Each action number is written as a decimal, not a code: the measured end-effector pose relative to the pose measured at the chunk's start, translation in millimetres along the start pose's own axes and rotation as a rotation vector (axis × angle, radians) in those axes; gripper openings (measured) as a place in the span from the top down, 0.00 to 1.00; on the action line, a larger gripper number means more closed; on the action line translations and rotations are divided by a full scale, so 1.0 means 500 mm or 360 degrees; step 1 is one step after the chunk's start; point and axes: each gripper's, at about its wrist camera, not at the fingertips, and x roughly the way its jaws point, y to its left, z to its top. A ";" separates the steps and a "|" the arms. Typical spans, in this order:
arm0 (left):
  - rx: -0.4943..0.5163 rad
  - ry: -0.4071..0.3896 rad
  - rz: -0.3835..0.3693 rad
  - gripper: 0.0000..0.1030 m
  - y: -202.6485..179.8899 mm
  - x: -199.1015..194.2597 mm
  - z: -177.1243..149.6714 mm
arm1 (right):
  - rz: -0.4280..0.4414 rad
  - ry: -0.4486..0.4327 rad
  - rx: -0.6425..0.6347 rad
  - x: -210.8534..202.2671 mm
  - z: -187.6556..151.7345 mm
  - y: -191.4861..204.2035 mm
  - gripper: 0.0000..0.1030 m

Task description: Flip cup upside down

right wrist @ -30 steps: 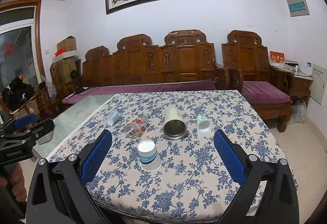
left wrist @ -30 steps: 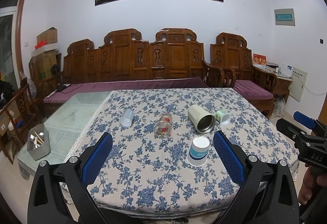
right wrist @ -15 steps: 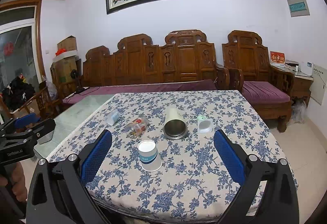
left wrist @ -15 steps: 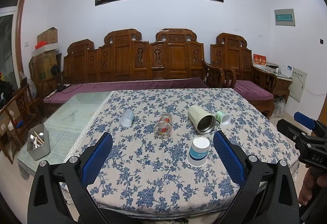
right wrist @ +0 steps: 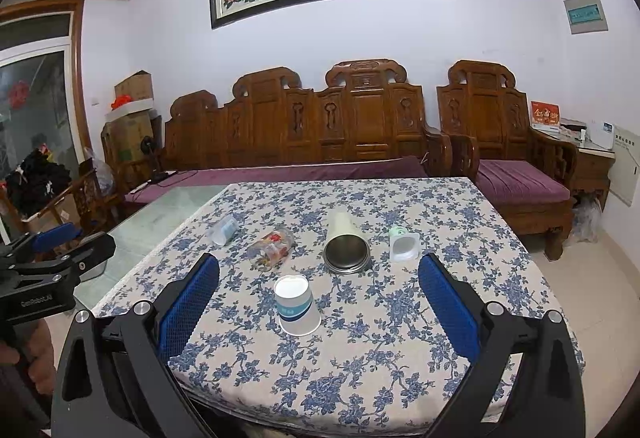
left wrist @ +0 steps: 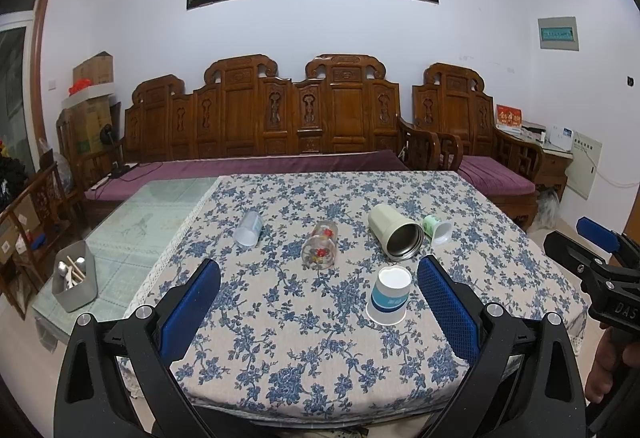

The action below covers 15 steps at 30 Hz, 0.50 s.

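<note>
Chopsticks and spoons [left wrist: 72, 272] in grey bin [left wrist: 82, 292] beside table [left wrist: 280, 358]

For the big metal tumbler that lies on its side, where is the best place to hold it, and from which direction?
Grip the cream tumbler across its round body, a little behind the steel rim, coming down from above with the fingers on its two flanks. It lies on its side with the open mouth toward the cameras, so the rim offers little purchase. The right gripper, open, looks better aligned; the green cup lies close by.
</note>
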 end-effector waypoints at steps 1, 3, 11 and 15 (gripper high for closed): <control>-0.0001 -0.0001 -0.0003 0.08 0.000 0.000 0.000 | 0.0000 -0.0001 0.0002 0.000 0.000 -0.001 0.03; -0.0003 -0.0003 -0.0004 0.08 0.001 0.000 -0.001 | 0.0003 0.0004 0.0005 0.000 0.001 -0.002 0.03; -0.0003 0.0000 -0.0002 0.08 0.000 0.001 -0.002 | 0.0004 0.0005 0.0007 0.001 0.000 -0.003 0.03; -0.0006 0.0000 -0.0001 0.08 0.000 0.002 -0.004 | 0.0005 0.0004 0.0006 0.000 0.000 -0.003 0.03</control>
